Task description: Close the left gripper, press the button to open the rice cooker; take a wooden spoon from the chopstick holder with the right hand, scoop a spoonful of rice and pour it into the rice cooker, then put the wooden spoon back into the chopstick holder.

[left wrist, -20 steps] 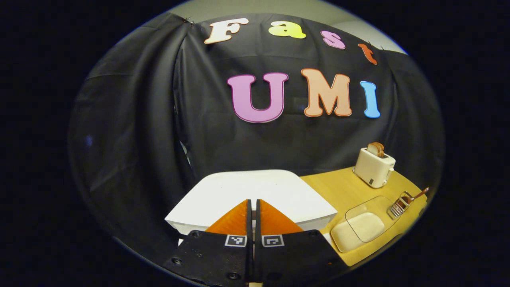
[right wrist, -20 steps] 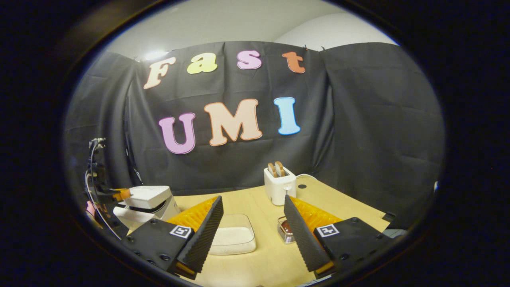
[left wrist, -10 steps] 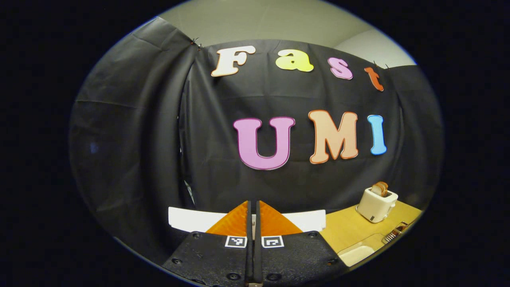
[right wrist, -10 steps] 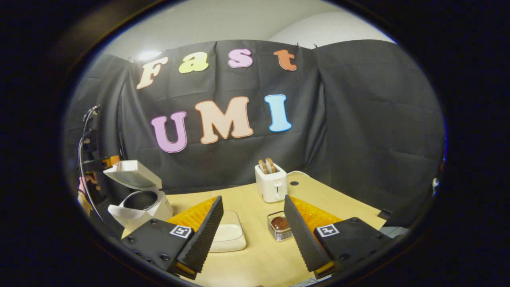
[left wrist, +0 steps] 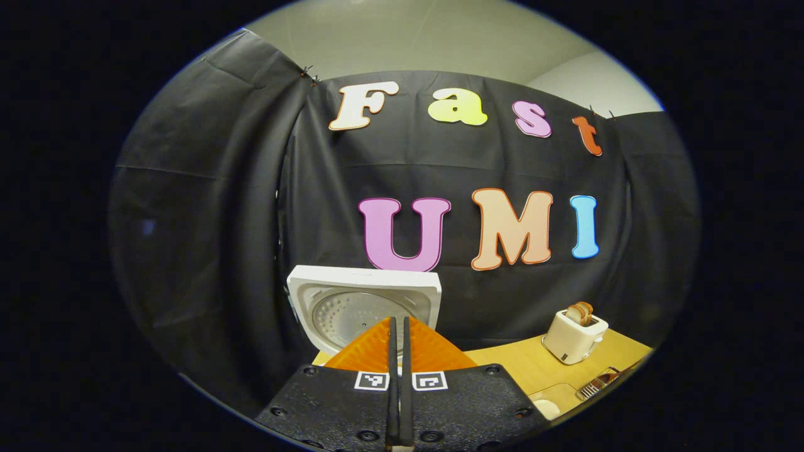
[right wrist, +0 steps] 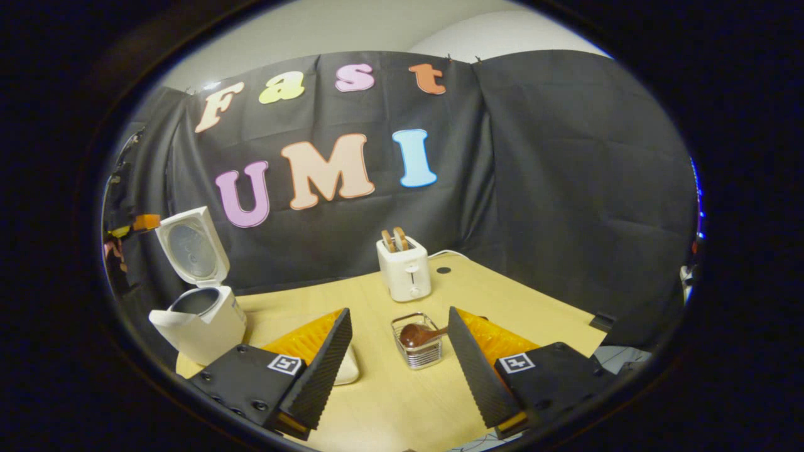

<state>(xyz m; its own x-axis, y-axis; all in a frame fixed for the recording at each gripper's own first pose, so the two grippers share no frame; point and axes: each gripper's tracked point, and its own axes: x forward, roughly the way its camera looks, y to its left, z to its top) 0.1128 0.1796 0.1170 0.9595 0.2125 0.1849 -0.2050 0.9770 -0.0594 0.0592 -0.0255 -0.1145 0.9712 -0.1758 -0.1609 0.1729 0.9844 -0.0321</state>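
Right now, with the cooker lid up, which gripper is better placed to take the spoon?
Right. The right gripper is open with the wooden spoon in its holder between its fingers just ahead. The left gripper is shut, facing the rice cooker lid.

I count one rice cooker (right wrist: 200,314), one toaster (right wrist: 405,273) — two bread slices (right wrist: 394,239) — one chopstick holder (right wrist: 417,343), one wooden spoon (right wrist: 419,334).

Black cloth wall (right wrist: 565,188) behind wooden table (right wrist: 515,307).

text: none legible | labels: none | brands: none | numbers: 0 readable
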